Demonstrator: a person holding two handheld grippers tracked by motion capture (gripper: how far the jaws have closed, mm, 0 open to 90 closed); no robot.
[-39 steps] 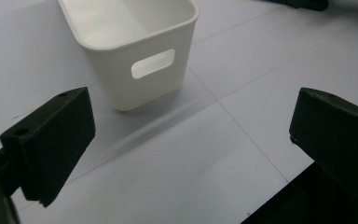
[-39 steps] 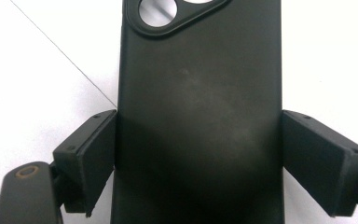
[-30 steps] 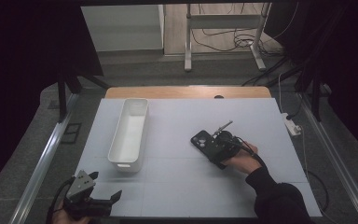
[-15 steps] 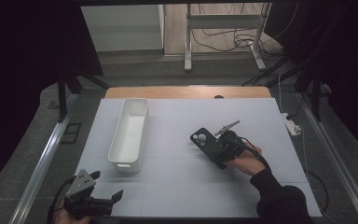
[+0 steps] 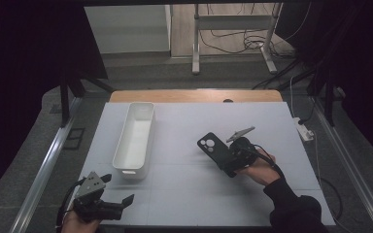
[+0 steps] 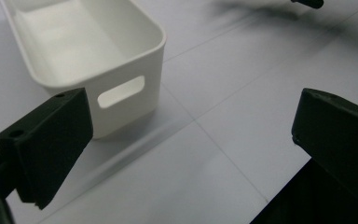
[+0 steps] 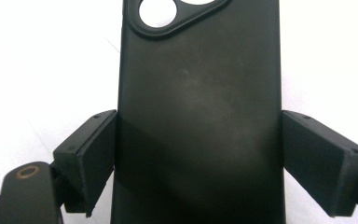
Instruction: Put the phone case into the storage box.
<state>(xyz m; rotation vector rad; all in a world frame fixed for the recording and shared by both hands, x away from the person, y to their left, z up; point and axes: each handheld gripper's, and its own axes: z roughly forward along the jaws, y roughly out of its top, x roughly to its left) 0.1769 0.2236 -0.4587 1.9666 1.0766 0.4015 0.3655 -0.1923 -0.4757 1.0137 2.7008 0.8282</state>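
While the right tongs (image 5: pixel 226 156) are clamped across the black phone case (image 7: pixel 198 112) — its long axis running straight ahead of them — the white bin (image 5: pixel 135 137) lies nearer the left tongs (image 5: pixel 119 190), which stand apart.

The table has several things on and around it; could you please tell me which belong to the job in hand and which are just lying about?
Job in hand:
- black phone case, clamped across its sides by the right gripper
- white bin, empty
- left gripper, open beside the bin

Lying about:
- white power strip off the table's right edge
- cables on the floor beyond
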